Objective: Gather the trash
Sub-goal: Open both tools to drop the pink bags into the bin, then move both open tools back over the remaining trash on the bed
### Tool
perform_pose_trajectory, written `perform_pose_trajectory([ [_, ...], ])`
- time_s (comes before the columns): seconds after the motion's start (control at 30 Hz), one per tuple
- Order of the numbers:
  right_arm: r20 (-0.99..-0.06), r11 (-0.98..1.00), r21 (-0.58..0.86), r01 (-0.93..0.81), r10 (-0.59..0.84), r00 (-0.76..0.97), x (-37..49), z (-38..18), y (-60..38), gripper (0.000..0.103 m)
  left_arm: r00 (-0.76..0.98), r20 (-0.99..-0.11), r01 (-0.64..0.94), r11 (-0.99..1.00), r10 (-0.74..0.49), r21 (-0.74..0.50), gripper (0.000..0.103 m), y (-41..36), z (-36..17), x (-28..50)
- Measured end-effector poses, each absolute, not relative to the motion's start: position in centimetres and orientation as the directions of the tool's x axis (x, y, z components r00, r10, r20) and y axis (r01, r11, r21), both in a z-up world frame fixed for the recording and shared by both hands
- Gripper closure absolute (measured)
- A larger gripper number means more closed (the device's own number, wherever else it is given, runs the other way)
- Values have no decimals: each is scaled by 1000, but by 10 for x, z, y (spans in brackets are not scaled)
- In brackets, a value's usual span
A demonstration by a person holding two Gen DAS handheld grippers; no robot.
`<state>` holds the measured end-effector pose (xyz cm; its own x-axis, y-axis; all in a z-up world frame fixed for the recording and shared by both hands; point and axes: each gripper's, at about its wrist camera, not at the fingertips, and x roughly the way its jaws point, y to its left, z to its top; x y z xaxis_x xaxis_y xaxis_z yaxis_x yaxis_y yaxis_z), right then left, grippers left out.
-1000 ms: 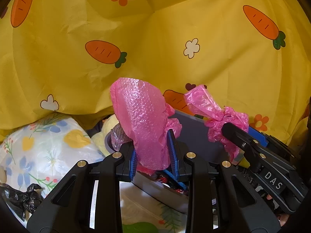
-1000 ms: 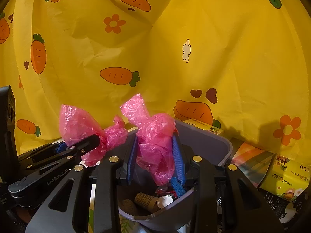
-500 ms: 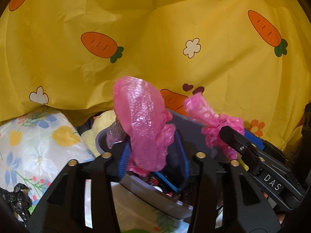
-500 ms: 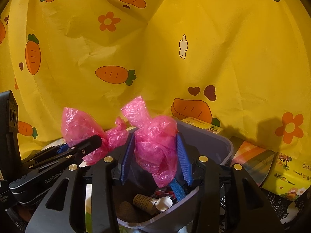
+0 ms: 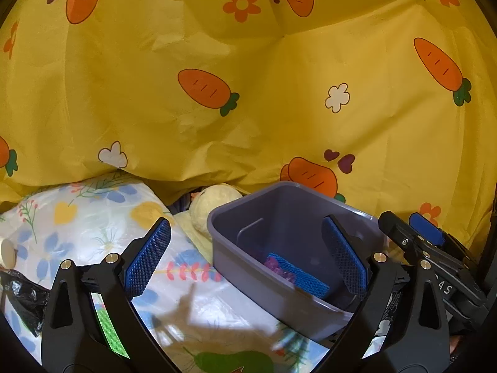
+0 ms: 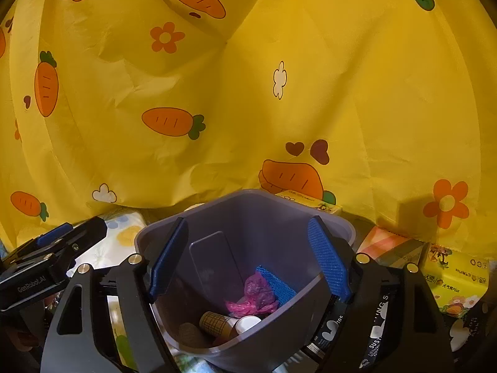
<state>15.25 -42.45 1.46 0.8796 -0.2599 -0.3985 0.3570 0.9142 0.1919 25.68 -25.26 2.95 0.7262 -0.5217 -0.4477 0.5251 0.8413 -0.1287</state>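
A grey plastic bin stands on a floral sheet. Its inner wall fills the middle of the right wrist view. Crumpled pink plastic bag lies inside the bin beside a blue mesh piece and paper cups. A bit of the pink plastic shows in the left wrist view too. My left gripper hangs over the bin's near left rim, its jaws opening wide with nothing between them. My right gripper is above the bin, jaws opening, also empty. Each gripper shows at the edge of the other's view.
A yellow carrot-print cloth hangs behind everything. A floral cushion and a cream plush toy lie left of the bin, and a black bag lies at far left. Tissue packs and a carton lie to the right.
Both grippers let go of the pink plastic bag and spread open. The bag dropped into the bin. The left view shifted left.
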Motion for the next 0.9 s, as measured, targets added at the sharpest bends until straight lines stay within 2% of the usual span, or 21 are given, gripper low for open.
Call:
perform_pose_trajectory([
  [0.43, -372, 927, 146, 345, -272, 887, 124, 32, -387, 19, 794, -436, 416, 901, -424, -119, 7, -196, 30, 216],
  [0.6, -369, 947, 148, 285, -214, 904, 117, 31, -361, 19, 828, -434, 343, 933, -355, -107, 7, -160, 29, 196],
  [0.9, -383, 980, 150, 128, -61, 922, 123, 27, -300, 19, 875, -463, 119, 990, -142, -77, 7, -68, 12, 173],
])
